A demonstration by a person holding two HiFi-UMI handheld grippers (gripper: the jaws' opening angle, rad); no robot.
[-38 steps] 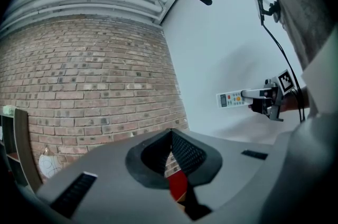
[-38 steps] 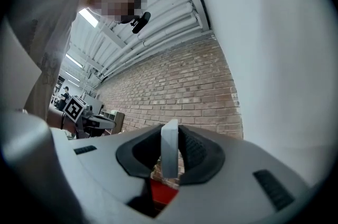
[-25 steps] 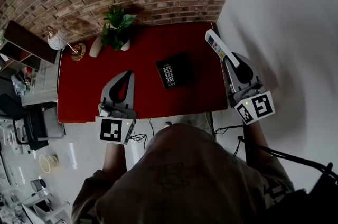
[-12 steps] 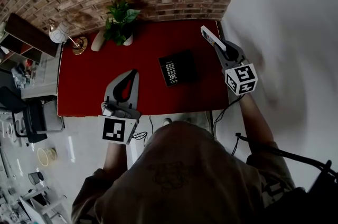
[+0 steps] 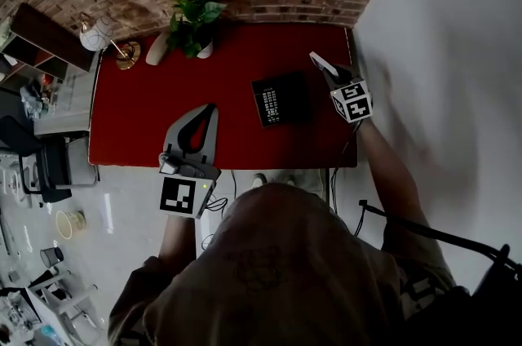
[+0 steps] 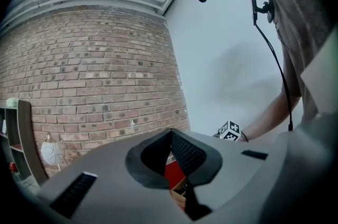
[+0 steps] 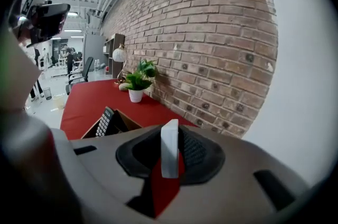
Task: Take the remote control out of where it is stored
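Right gripper (image 5: 329,73) pinches the white remote (image 7: 170,146) edge-on, its end poking out past the jaws, with the box (image 5: 281,99) just to its left. Best play: level it over bare table (image 5: 155,124) and release only on contact. Left gripper (image 5: 209,109) sits pressed together, empty.

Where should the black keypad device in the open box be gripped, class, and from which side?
Probably grip the keypad device by its raised upper end, from above: it leans inside the box, whose walls block its sides.
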